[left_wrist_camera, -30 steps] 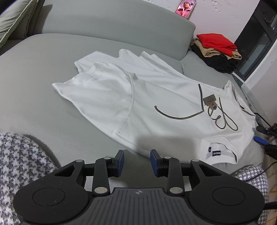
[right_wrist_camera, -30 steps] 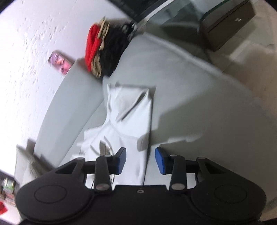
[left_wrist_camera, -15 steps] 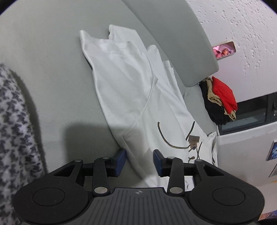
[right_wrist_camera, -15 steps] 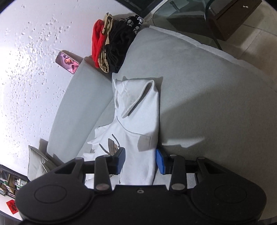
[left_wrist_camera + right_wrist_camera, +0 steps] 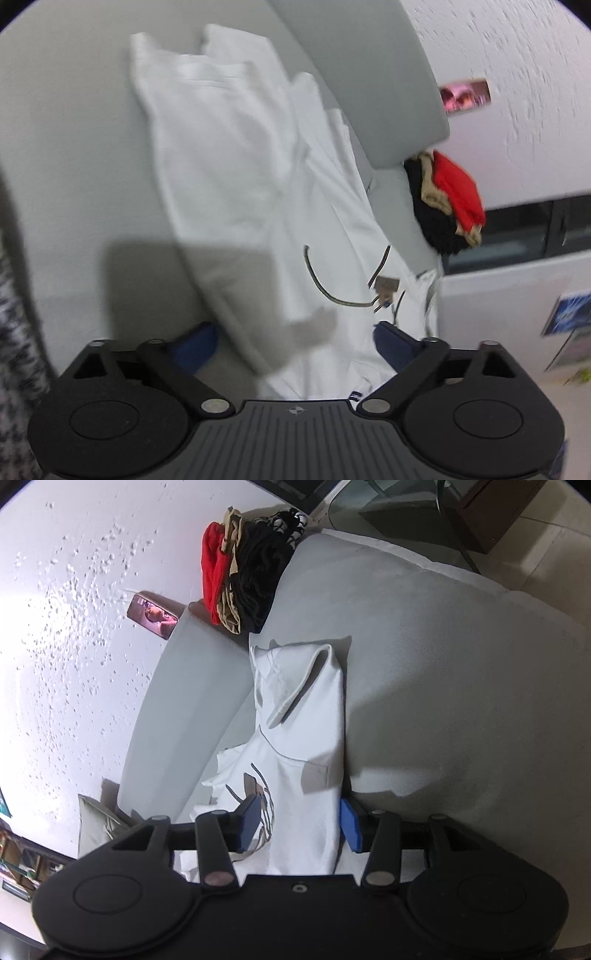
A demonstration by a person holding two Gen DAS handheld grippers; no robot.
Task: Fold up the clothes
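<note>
Our left gripper (image 5: 293,339) has its fingers (image 5: 195,345) spread wide, straddling the near edge of the white hoodie (image 5: 236,192), with the cloth lying between them and nothing pinched. The left view is blurred, so we can't say if the pads touch the fabric. Over on the right gripper (image 5: 299,821), the fingers (image 5: 249,823) are apart too, one on each side of the hoodie's folded side, the cloth running up between them unclamped.

The hoodie lies flat on the grey sofa (image 5: 461,686), hood (image 5: 295,675) at the far end in the right view, dark drawstrings (image 5: 325,284) and a small tag (image 5: 386,286) trailing across the chest. Beyond it, against the sofa's back, we see a stack of folded clothes (image 5: 240,572), red, tan and black. A phone (image 5: 153,616) leans on the white textured wall (image 5: 66,627) above the backrest. A houndstooth sleeve (image 5: 14,387) shows at the left edge of the left view.
</note>
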